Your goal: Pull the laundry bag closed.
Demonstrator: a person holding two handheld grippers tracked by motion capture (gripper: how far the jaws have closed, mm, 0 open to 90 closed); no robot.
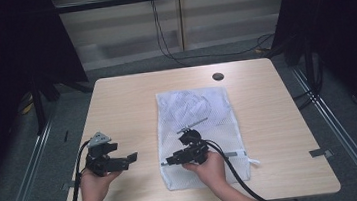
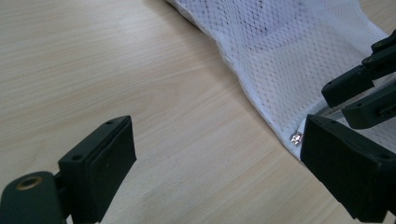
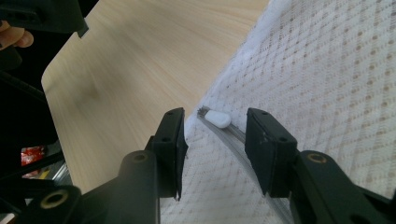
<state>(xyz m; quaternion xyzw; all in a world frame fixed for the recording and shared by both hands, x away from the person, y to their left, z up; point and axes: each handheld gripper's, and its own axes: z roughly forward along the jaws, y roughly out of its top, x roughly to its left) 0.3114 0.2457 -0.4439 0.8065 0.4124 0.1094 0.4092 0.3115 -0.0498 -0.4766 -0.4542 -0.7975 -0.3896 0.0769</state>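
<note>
while the right gripper (image 3: 214,140) is hovering low over the near left corner of the white mesh laundry bag (image 1: 197,128), its jaws are standing part open on either side of the white zipper pull (image 3: 218,118), not yet pinching it. the pull is small and smooth, so the pads are likely at risk of sliding off it or catching only loose mesh if they close off-centre, bunching the bag. the left gripper (image 1: 131,158) is waiting spread wide over the bare wooden table (image 1: 126,101), holding nothing. the bag is lying flat mid-table, crumpled white fabric showing through its far end.
</note>
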